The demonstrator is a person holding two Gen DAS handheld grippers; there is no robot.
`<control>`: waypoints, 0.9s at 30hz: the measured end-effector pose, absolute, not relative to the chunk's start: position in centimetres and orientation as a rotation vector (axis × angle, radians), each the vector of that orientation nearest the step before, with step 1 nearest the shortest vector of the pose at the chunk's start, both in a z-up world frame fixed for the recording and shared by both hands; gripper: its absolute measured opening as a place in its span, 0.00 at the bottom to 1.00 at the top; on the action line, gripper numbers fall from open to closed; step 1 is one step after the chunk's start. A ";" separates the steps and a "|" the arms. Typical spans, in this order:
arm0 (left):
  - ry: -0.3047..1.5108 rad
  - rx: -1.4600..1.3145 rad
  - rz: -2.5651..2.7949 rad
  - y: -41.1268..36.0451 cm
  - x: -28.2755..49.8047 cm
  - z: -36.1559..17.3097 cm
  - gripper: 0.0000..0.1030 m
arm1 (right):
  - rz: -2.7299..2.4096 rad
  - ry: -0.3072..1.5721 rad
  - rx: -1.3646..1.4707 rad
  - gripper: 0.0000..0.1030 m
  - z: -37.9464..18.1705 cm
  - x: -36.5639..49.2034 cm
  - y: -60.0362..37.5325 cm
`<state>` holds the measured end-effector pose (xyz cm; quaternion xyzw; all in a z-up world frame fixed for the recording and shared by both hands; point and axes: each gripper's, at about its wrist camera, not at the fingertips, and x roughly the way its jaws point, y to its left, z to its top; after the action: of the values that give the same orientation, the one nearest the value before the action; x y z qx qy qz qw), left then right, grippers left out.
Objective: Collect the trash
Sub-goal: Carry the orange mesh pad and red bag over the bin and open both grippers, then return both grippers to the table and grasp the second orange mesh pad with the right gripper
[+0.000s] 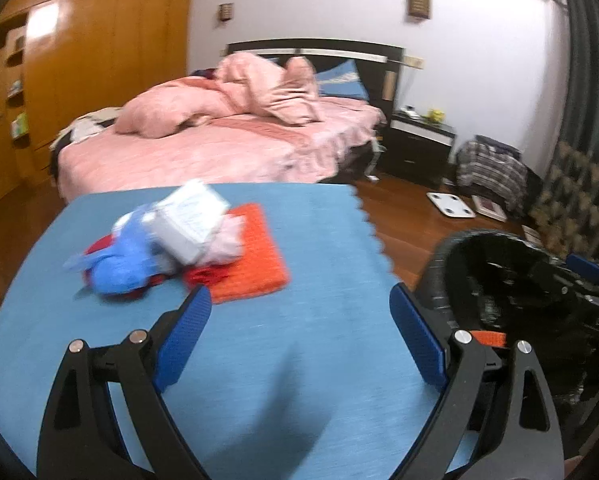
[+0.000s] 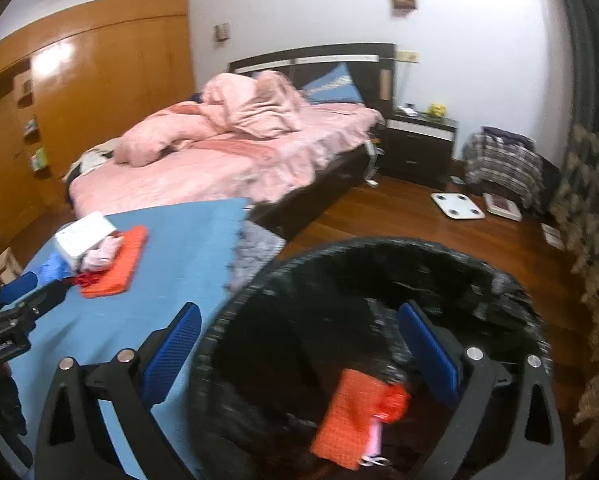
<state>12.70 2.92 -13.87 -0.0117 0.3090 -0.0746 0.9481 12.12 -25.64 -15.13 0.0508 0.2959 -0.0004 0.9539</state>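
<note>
On the blue tablecloth (image 1: pixel 299 240) lies a heap of trash: a white box (image 1: pixel 191 216), a crumpled blue glove (image 1: pixel 123 256), pink tissue (image 1: pixel 229 240), red scraps (image 1: pixel 203 274) and an orange cloth (image 1: pixel 251 256). My left gripper (image 1: pixel 299 300) hovers open over the cloth just in front of the heap, with nothing between its fingers. My right gripper (image 2: pixel 299 314) is open above the black-lined trash bin (image 2: pixel 379 264). Down inside the bin lie an orange cloth (image 2: pixel 343 416), a red scrap (image 2: pixel 393 400) and a pink piece (image 2: pixel 375 436).
The bin stands off the table's right edge on a wooden floor (image 2: pixel 419 216). Behind the table is a bed with pink bedding (image 1: pixel 219 144). A nightstand (image 1: pixel 419 140), a white scale (image 1: pixel 451 204) and a pile of plaid clothes (image 1: pixel 487 168) lie beyond it.
</note>
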 end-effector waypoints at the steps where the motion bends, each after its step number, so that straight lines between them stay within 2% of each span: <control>1: 0.629 -0.027 -0.134 3.8 12.7 -13.9 0.85 | 0.016 0.599 0.096 0.94 -15.0 12.5 -24.6; 13: 0.638 -0.069 0.027 11.6 13.5 -15.1 0.85 | 0.155 0.615 0.031 0.94 -15.8 17.9 -15.0; 20: 0.652 -0.092 0.070 13.7 15.0 -15.9 0.85 | 0.195 0.645 -0.005 0.94 -17.3 21.5 -10.6; 27: 0.646 -0.085 0.075 14.2 16.5 -16.6 0.85 | 0.216 0.695 -0.005 0.87 -19.2 24.1 -9.1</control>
<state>16.50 14.24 -16.55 -0.0417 0.3174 0.0368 0.9467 24.07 -9.06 -19.18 -0.0023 0.3398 0.1057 0.9346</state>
